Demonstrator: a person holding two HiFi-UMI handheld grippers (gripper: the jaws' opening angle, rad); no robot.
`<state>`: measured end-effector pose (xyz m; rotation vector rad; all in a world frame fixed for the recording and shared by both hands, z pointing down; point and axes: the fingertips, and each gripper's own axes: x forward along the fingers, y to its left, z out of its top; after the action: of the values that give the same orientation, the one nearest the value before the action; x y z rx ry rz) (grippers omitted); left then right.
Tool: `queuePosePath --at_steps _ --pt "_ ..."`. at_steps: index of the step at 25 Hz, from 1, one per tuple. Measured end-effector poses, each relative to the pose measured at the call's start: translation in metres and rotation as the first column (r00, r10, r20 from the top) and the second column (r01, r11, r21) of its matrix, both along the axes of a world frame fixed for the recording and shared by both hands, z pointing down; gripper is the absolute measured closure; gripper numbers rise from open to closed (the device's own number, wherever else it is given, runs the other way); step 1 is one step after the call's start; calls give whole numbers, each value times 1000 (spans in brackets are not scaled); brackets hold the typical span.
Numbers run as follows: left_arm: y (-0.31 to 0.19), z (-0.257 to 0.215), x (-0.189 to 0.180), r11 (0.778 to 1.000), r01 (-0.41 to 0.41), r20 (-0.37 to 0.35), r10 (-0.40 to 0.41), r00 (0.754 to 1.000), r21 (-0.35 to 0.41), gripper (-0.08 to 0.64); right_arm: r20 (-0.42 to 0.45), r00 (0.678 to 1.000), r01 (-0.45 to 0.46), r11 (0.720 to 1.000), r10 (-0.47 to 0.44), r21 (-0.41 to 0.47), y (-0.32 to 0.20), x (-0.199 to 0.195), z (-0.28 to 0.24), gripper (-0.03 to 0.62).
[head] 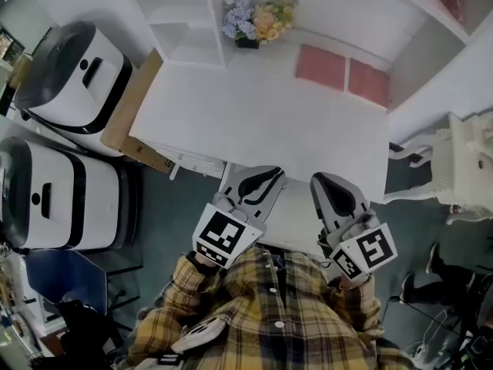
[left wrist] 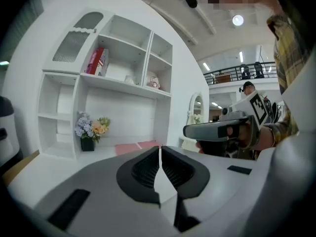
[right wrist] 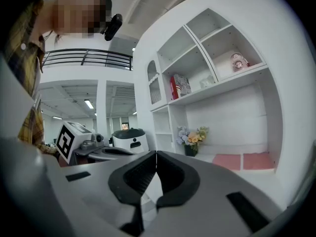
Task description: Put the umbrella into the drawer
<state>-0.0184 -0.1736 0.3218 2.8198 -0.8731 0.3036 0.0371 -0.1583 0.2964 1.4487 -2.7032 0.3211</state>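
No umbrella shows in any view, and I see no open drawer on the white desk [head: 262, 122]. My left gripper [head: 258, 182] hovers over the desk's near edge, close to my plaid shirt. Its jaws are shut with nothing between them, as the left gripper view [left wrist: 159, 151] shows. My right gripper [head: 333, 188] is held beside it at about the same height, also shut and empty [right wrist: 156, 155]. Each gripper appears in the other's view: the right gripper [left wrist: 217, 131] and the left gripper [right wrist: 101, 152]. Both point roughly level toward the hutch.
A vase of flowers [head: 258, 20] and two pink mats [head: 343, 72] sit at the desk's back under white shelves [left wrist: 116, 58]. Two white round machines [head: 77, 75] [head: 62, 199] and a cardboard box [head: 131, 114] stand left. White furniture [head: 470, 160] stands right.
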Motion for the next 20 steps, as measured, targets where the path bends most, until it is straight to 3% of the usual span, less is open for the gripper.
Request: queuePosePath --at_steps 8,20 --pt "16 -25 2 999 -43 -112 44 993 9 539 -3 1000 -1 1000 1 -4 -3 -1 0 577" --pt "21 -32 17 991 -126 -96 129 987 42 540 7 1000 -19 1000 19 6 -5 4 -3 577"
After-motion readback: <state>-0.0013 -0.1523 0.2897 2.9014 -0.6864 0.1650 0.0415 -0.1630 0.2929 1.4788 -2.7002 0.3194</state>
